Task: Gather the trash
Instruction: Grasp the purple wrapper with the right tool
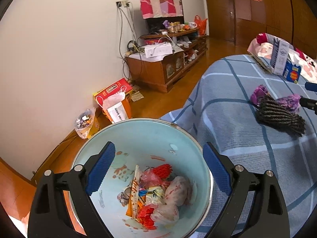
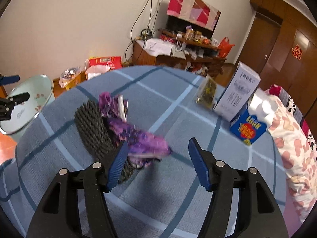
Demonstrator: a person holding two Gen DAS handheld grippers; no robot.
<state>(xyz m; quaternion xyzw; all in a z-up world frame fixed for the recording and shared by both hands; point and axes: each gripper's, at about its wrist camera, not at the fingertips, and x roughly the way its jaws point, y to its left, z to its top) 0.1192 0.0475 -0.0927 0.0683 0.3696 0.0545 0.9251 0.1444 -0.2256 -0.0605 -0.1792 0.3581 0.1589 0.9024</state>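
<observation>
Trash [image 1: 152, 194] lies heaped in the bottom of the pale blue bin [image 1: 122, 136] at the left, red and pink wrappers among crumpled plastic, with the bin standing on the wood floor just beside the bed's near-left corner. Your left gripper [image 1: 158, 168] hangs over the bin's mouth, its blue-padded jaws spread wide apart with nothing between them. To the right, on the blue plaid bedspread [image 1: 223, 99], a purple wrapper [image 2: 136, 136] rests partly on a dark ribbed knit piece [image 2: 91, 123], both near the bed's near edge. Your right gripper [image 2: 158, 164] points down at them, jaws parted; the left pad sits just beside the purple wrapper's end and over the knit piece, the right pad well clear, neither pressing on anything. The wrapper is blurred in the right wrist view. Farther right, toward the bed's far edge, a clear packet [image 2: 207, 91] leans beside a tall white carton [image 2: 235, 97], with a blue box [image 2: 249, 129] in front of it and a pink heart-print quilt [image 2: 293, 148] along the right side.
</observation>
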